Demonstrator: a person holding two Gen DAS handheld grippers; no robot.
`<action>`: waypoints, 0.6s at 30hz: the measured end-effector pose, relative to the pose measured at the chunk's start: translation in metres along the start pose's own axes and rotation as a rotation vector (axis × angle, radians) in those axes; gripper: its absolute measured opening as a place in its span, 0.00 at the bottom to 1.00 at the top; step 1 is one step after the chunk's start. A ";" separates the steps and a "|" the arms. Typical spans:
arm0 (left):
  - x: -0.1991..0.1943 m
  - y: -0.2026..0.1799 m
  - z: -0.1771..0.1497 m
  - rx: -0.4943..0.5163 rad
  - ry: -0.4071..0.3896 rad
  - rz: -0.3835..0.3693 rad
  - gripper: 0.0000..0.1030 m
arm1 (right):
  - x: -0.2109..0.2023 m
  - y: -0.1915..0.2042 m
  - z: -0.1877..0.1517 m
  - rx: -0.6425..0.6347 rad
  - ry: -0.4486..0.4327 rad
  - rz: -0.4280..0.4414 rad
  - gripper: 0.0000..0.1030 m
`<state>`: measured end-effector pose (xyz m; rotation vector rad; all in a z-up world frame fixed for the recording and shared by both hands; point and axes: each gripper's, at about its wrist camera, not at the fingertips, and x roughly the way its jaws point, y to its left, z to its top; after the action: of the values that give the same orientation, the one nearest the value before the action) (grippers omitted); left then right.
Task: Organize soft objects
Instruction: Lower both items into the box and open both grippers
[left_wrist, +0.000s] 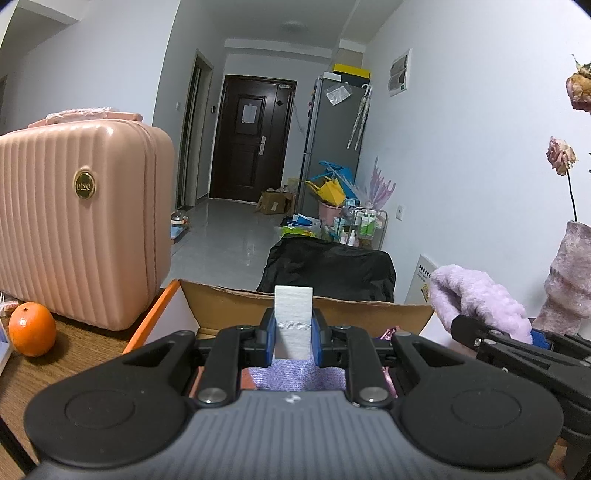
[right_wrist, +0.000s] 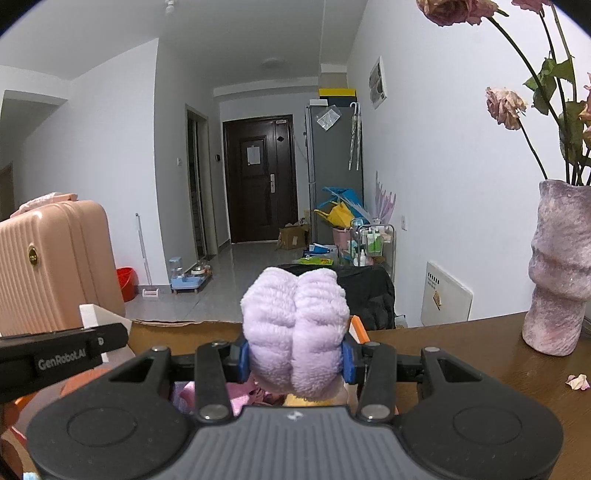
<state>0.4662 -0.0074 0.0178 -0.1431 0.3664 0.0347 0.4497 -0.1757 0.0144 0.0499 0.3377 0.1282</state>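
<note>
My left gripper (left_wrist: 293, 338) is shut on a white foam block (left_wrist: 293, 314) that stands upright between its blue pads, held over an open cardboard box (left_wrist: 221, 306) with an orange edge. Lilac knitted cloth (left_wrist: 291, 374) lies in the box below the block. My right gripper (right_wrist: 295, 360) is shut on a fluffy lilac towel bundle (right_wrist: 295, 328), squeezed between its pads above pink and yellow soft items (right_wrist: 255, 397) in the same box. From the left wrist view the right gripper (left_wrist: 532, 338) and its towel (left_wrist: 476, 295) show at the right.
A pink ribbed suitcase (left_wrist: 77, 225) stands on the wooden table (left_wrist: 66, 354) at the left with an orange (left_wrist: 32, 329) beside it. A mottled pink vase (right_wrist: 557, 269) with dried roses stands at the right. A black chair back (left_wrist: 328, 269) is behind the box.
</note>
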 end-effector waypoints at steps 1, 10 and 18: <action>0.001 0.000 0.000 0.003 0.000 0.001 0.20 | 0.001 0.000 0.000 -0.003 0.006 0.003 0.44; 0.000 0.007 -0.001 -0.040 -0.030 0.174 1.00 | 0.000 -0.008 0.004 0.020 -0.009 -0.003 0.90; -0.003 0.009 0.002 -0.039 -0.025 0.179 1.00 | -0.001 -0.014 0.004 0.045 -0.011 -0.025 1.00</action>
<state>0.4640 0.0020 0.0195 -0.1485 0.3532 0.2203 0.4515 -0.1903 0.0178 0.0907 0.3296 0.0956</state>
